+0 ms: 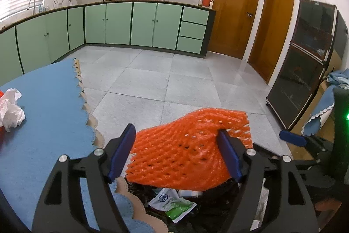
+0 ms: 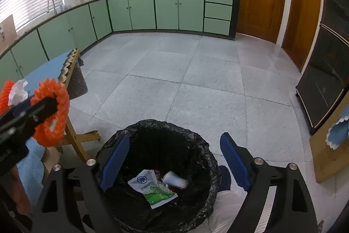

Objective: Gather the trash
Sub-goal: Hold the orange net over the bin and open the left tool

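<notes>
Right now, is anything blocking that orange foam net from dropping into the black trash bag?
Nothing visible: the orange foam net sits between the open left gripper fingers, above the black trash bag, whose mouth gapes open.

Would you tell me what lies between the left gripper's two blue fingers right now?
In the left wrist view, the orange foam net sits between the open left gripper fingers, above the black-lined trash bin.

An orange foam net sleeve (image 1: 187, 150) hangs above the black-lined trash bin (image 2: 205, 169), which holds a green-white packet (image 2: 152, 189); crumpled white plastic (image 1: 11, 110) lies on the blue tabletop (image 1: 50, 102).
</notes>
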A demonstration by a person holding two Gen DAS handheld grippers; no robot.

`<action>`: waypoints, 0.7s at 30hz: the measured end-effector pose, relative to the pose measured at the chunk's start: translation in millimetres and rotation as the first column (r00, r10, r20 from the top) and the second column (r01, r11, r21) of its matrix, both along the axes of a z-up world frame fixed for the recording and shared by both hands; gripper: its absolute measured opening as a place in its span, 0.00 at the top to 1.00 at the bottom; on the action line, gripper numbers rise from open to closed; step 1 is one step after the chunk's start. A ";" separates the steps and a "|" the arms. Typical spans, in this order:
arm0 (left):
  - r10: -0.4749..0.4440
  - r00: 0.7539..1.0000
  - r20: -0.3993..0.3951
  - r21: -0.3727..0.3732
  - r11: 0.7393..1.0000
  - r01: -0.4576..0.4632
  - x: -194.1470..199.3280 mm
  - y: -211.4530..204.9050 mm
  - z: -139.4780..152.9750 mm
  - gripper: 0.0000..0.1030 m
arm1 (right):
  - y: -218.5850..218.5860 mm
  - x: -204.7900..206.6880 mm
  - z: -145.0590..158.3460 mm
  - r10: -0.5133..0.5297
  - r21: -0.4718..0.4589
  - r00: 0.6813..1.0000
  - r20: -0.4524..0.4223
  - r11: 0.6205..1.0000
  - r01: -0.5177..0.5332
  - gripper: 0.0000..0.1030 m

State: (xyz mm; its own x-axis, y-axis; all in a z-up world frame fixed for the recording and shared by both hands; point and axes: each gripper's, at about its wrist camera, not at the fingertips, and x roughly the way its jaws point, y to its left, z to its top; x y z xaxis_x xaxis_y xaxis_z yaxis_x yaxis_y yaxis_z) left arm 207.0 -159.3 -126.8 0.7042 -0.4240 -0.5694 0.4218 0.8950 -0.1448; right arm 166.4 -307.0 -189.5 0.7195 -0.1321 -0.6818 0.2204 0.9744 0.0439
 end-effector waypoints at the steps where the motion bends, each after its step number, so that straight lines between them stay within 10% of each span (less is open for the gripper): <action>1: -0.002 1.000 -0.006 0.008 1.000 0.002 0.5 -1.6 -0.2 0.30 | -1.2 -0.8 1.4 -0.004 0.000 1.000 0.004 1.000 0.004 0.19; 15: -0.036 0.998 -0.055 -0.007 0.999 0.036 4.8 -6.8 7.5 0.17 | -9.9 -8.7 5.9 -0.046 0.008 0.999 0.024 0.999 0.046 0.19; 21: -0.055 0.997 -0.047 -0.010 0.998 0.055 -1.3 -7.5 8.4 0.35 | -11.6 -11.5 13.3 -0.053 -0.010 0.998 0.042 0.999 0.053 0.19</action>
State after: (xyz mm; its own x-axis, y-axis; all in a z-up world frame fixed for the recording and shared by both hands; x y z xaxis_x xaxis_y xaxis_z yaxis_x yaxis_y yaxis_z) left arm 205.8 -166.8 -118.5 0.6524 -0.4662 -0.5975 0.4628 0.8694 -0.1731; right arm 154.8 -318.5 -176.2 0.7389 -0.1781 -0.6498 0.2698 0.9619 0.0432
